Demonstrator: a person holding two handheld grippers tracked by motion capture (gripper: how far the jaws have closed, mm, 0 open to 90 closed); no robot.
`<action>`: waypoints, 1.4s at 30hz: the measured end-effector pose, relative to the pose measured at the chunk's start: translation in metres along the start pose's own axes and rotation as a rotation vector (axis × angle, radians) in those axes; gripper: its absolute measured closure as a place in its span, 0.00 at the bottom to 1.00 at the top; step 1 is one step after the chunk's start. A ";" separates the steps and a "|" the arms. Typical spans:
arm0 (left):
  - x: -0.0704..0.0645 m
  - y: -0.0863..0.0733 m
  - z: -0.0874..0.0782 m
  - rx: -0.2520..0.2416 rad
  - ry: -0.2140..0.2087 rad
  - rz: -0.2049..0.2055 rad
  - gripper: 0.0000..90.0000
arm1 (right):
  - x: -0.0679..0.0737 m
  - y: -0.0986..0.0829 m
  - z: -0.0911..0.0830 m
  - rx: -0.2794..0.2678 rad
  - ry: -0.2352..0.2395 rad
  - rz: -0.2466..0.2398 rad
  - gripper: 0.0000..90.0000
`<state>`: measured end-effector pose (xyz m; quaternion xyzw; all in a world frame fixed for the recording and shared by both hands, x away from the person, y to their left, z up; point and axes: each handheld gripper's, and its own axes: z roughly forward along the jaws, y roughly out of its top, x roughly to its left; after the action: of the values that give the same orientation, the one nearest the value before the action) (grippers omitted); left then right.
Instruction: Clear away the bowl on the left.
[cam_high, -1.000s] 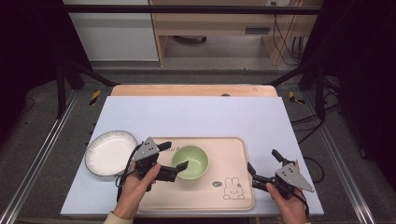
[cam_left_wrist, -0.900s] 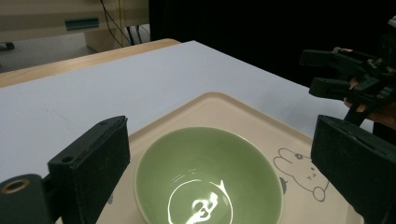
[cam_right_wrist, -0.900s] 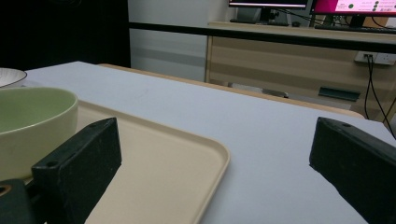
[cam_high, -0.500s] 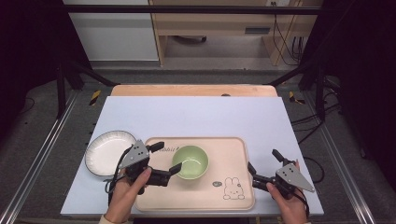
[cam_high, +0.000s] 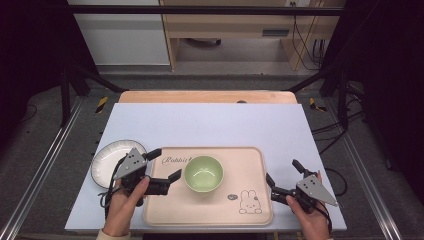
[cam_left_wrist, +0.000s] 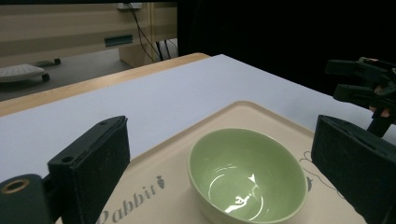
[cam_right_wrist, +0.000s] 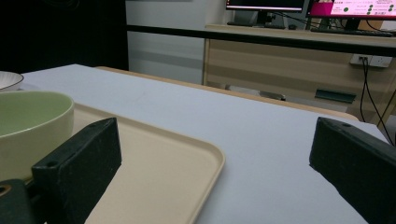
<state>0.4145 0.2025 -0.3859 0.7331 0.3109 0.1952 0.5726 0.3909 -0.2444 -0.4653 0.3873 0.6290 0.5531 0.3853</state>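
Note:
A pale green bowl (cam_high: 203, 173) stands empty and upright in the middle of a beige tray (cam_high: 250, 165) printed with a rabbit. My left gripper (cam_high: 167, 163) hovers over the tray's left edge, open, jaws pointing at the bowl and a little apart from it. In the left gripper view the bowl (cam_left_wrist: 247, 175) lies ahead between the wide-open jaws of the left gripper (cam_left_wrist: 219, 130). My right gripper (cam_high: 282, 171) is open just off the tray's right edge, with nothing in it. In the right gripper view the bowl (cam_right_wrist: 28, 121) sits at far left, beyond the right gripper (cam_right_wrist: 215, 135).
A white plate (cam_high: 107, 157) lies on the pale table cover left of the tray, under my left hand. The table's wooden far edge (cam_high: 207, 96) borders a wide bare stretch of cover. The right gripper (cam_left_wrist: 369, 84) shows far off in the left gripper view.
My left gripper has drawn back leftward from the bowl's left rim, staying open. The bowl and the right gripper have kept their places.

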 end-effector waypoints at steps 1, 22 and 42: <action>0.002 0.000 -0.002 0.000 0.009 0.000 0.05 | 0.000 0.000 0.000 0.000 0.000 0.000 0.03; 0.048 -0.014 -0.036 -0.029 0.150 -0.008 0.05 | -0.002 0.002 -0.002 -0.004 -0.005 -0.004 0.03; 0.082 -0.028 -0.065 -0.071 0.221 -0.043 0.05 | -0.002 0.001 -0.002 -0.004 -0.009 -0.003 0.02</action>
<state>0.4256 0.3090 -0.4010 0.6795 0.3809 0.2732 0.5644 0.3898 -0.2475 -0.4636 0.3880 0.6266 0.5522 0.3898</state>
